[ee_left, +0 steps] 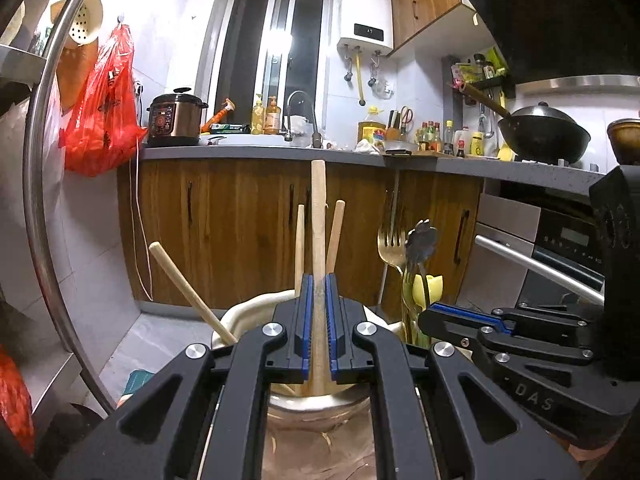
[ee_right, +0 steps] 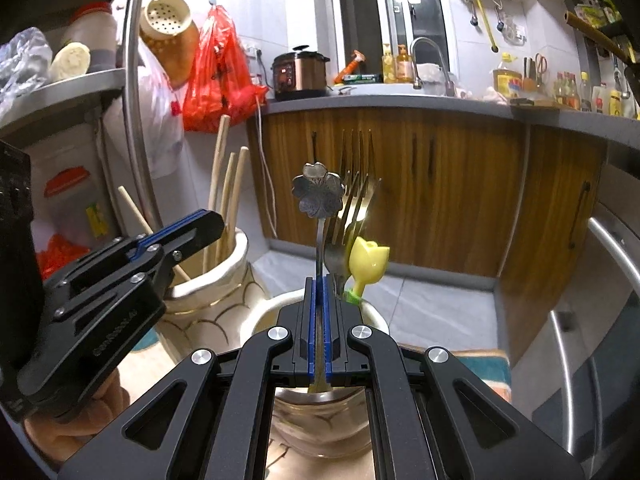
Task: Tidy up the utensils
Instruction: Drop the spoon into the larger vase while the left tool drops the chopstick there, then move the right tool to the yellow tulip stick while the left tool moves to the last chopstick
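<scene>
My left gripper (ee_left: 319,280) is shut on a wooden chopstick (ee_left: 318,216) that stands upright in a cream ceramic holder (ee_left: 256,307) with several other chopsticks (ee_left: 188,290). In the right wrist view that holder (ee_right: 216,300) stands at the left, with the left gripper (ee_right: 200,220) over it. My right gripper (ee_right: 319,284) is shut on the thin stem of a metal utensil with a flower-shaped end (ee_right: 318,194). Its lower end reaches into a second white cup (ee_right: 376,314) that also holds a golden fork (ee_right: 356,192) and a yellow tulip-shaped utensil (ee_right: 366,262).
A curved metal rack bar (ee_left: 38,184) rises at the left, beside a red plastic bag (ee_left: 102,112). Wooden cabinets (ee_left: 248,224) under a grey counter (ee_left: 256,152) fill the background. An oven handle (ee_left: 536,268) juts in at the right. A hand (ee_right: 84,420) shows under the left gripper.
</scene>
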The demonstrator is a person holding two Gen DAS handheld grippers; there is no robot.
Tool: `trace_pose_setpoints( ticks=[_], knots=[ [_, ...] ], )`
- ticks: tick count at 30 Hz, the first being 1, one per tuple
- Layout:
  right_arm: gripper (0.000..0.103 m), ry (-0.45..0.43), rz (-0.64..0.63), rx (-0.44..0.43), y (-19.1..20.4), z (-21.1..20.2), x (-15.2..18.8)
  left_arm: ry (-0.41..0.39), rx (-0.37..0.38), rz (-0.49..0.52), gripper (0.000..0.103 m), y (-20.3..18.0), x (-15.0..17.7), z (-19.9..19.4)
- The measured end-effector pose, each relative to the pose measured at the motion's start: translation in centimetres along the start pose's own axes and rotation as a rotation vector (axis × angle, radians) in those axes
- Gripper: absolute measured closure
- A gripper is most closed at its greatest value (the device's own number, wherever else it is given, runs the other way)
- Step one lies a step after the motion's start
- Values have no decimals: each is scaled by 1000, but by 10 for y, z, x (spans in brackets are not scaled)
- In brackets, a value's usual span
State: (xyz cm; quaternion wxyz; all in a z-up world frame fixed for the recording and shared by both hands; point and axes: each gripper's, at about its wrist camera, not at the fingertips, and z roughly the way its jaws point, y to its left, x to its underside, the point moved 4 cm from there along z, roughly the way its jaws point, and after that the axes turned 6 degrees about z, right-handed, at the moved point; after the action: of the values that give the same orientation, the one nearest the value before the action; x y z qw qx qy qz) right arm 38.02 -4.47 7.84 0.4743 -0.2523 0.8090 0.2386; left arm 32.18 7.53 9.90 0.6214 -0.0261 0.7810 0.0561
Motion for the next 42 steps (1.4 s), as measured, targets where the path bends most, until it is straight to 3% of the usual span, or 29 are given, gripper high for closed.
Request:
trace_pose_setpoints(
  ticks=[5,7,12,16,31,37,42],
  knots=[
    [99,17,0,7,-1,4,3,10,-5,-2,93,3,-1,-4],
    [99,18,4,9,-2,4,3,5,-8,-5,81,4,-2,-7],
    [98,24,5,7,-3,4,4,-5,-5,10,75,3,-5,-15],
    [89,15,9,-1,-4,0,5,-18,-1,22,62,2,-8,-24],
    [79,-21,-6,24,-8,-36,17,-3,23,30,49,16,-1,-62],
    [64,-7,-21,35,-9,-44,28,16,27,35,40,20,10,-73],
    [39,-4,-19,49,-16,-56,39,24,45,27,30,24,16,-83]
  ],
)
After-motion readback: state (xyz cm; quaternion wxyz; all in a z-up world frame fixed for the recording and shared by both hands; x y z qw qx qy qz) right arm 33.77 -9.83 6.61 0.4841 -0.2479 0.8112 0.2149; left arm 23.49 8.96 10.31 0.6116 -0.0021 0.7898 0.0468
